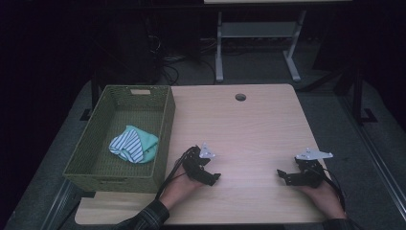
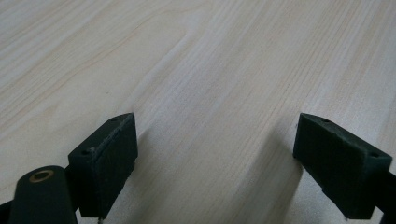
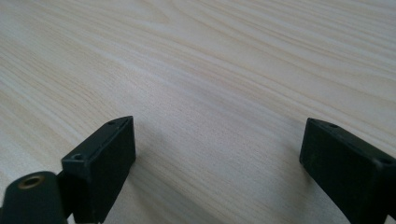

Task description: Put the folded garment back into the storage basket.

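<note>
A green woven basket (image 1: 163, 124) stands on the left side of the wooden table (image 1: 239, 124). Inside it lies a bundled cloth (image 1: 134, 143), striped white and teal. My left gripper (image 1: 216, 178) rests low over the table near the front, just right of the basket, held by a hand. Its jaws stand wide apart, with bare wood between them in the left gripper view (image 2: 217, 149). My right gripper (image 1: 280, 175) sits near the front right of the table, pointing left. Its jaws are likewise wide apart over bare wood (image 3: 217, 158).
A round cable hole (image 1: 240, 97) is near the table's far edge. Beyond the table stand a white desk frame (image 1: 258, 43) and cables on the dark floor. The basket's right wall is close to my left gripper.
</note>
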Motion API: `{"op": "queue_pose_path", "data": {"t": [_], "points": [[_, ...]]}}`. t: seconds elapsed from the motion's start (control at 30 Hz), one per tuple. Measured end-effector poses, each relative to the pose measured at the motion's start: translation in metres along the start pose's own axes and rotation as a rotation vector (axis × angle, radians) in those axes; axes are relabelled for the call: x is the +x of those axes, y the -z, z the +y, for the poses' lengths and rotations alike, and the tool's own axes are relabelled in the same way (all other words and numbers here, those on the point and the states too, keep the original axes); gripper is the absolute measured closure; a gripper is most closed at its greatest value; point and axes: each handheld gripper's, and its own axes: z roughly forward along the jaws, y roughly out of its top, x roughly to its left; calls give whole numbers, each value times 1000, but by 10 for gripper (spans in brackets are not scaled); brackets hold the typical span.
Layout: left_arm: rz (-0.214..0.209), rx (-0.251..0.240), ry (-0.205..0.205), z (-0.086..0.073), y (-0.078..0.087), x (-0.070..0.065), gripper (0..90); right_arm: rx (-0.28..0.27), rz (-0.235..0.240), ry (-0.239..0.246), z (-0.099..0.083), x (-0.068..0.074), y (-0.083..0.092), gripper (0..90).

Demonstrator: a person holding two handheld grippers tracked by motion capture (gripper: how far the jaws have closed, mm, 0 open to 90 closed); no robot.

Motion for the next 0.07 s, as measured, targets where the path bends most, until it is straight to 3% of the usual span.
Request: {"op": "queue_pose_path", "data": {"t": [0.07], "points": [[-2,-10,-2,-1,0,0,125,0,0,0,0,0,0,99]]}}
